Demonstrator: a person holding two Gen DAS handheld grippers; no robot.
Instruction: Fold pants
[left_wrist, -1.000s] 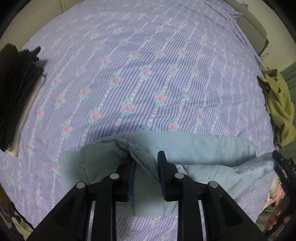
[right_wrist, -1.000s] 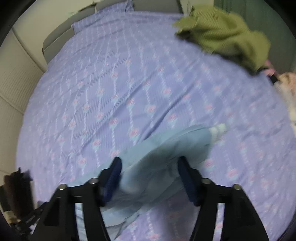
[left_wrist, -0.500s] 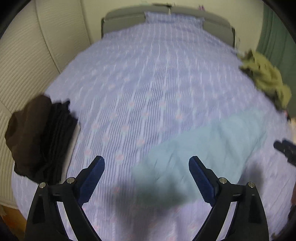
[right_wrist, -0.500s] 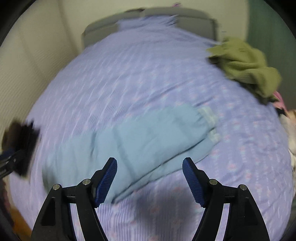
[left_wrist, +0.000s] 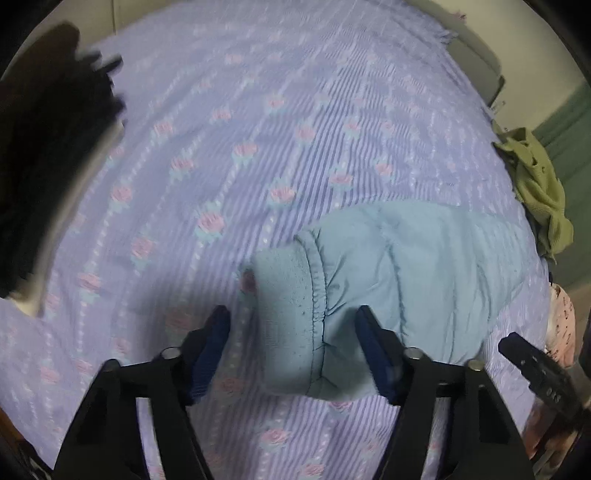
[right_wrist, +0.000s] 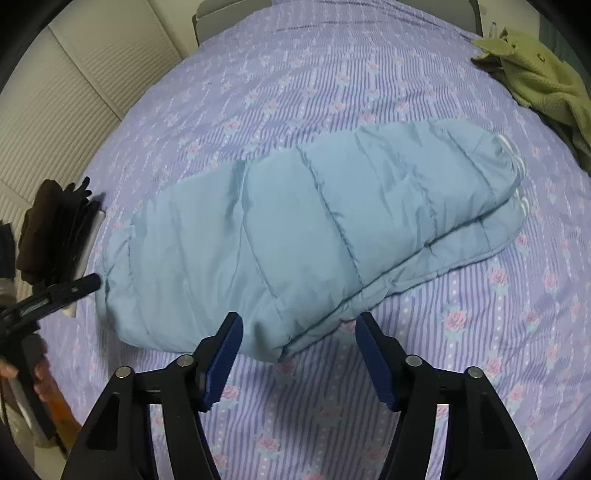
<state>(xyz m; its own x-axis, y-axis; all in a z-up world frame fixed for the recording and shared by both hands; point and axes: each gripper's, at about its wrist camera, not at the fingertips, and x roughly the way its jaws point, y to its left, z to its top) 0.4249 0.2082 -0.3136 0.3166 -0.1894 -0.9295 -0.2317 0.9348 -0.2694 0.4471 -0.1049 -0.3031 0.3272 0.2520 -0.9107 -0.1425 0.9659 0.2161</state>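
Light blue quilted pants (right_wrist: 314, 221) lie folded lengthwise, one leg on the other, on the purple flowered bed sheet (right_wrist: 332, 74). Their waistband end (left_wrist: 291, 310) faces my left gripper (left_wrist: 293, 339), which is open with its jaws on either side of the waistband, just above it. The cuffs (right_wrist: 513, 184) point to the far right. My right gripper (right_wrist: 299, 343) is open and empty, hovering over the pants' near edge at mid-length. The left gripper also shows in the right wrist view (right_wrist: 55, 291), at the waist end.
A stack of dark folded clothes (right_wrist: 55, 229) sits at the bed's left edge, also in the left wrist view (left_wrist: 48, 155). A green garment (right_wrist: 539, 81) lies crumpled at the far right. A pink item (left_wrist: 561, 321) lies at the right edge. A ribbed wall (right_wrist: 74, 92) stands on the left.
My left gripper let go of the waistband fabric, opened, lifted, then came back down over the waistband. The pants dropped flat onto the bed. My right gripper stayed open and moved in closer.
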